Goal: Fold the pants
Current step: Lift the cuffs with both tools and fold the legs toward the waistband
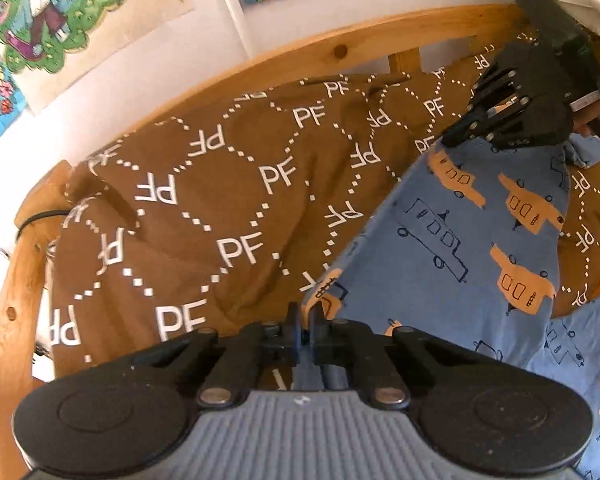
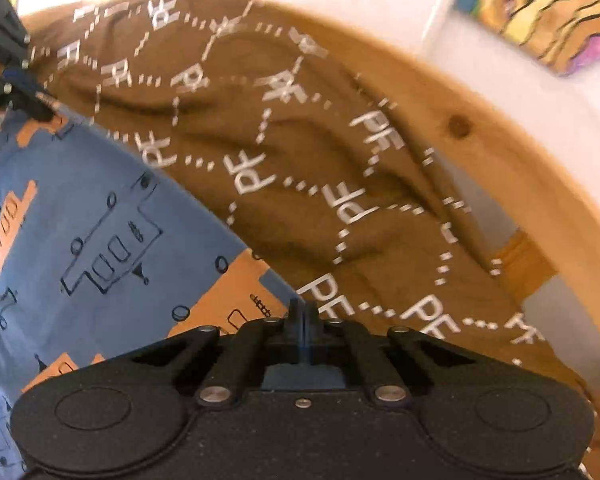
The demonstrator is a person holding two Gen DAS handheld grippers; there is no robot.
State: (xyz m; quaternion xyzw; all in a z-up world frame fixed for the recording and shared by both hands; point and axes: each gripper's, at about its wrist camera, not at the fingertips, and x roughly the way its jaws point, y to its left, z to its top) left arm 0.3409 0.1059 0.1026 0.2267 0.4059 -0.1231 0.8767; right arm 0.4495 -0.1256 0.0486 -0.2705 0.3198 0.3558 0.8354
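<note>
The pants (image 1: 460, 240) are blue with orange and outlined vehicle prints. They lie stretched over a brown bedspread. My left gripper (image 1: 306, 320) is shut on one corner of the pants' edge. My right gripper (image 2: 302, 314) is shut on the other corner of the same edge; it also shows in the left wrist view (image 1: 456, 136), pinching the cloth at the far end. The left gripper shows in the right wrist view (image 2: 44, 114) at the upper left, on the cloth. The pants (image 2: 80, 220) span taut between the two grippers.
The brown bedspread (image 1: 204, 200) with white "PF" letters covers the bed. A curved wooden bed frame (image 1: 340, 48) runs along the far side, against a white wall with colourful pictures (image 1: 40, 16). The frame also shows in the right wrist view (image 2: 480, 152).
</note>
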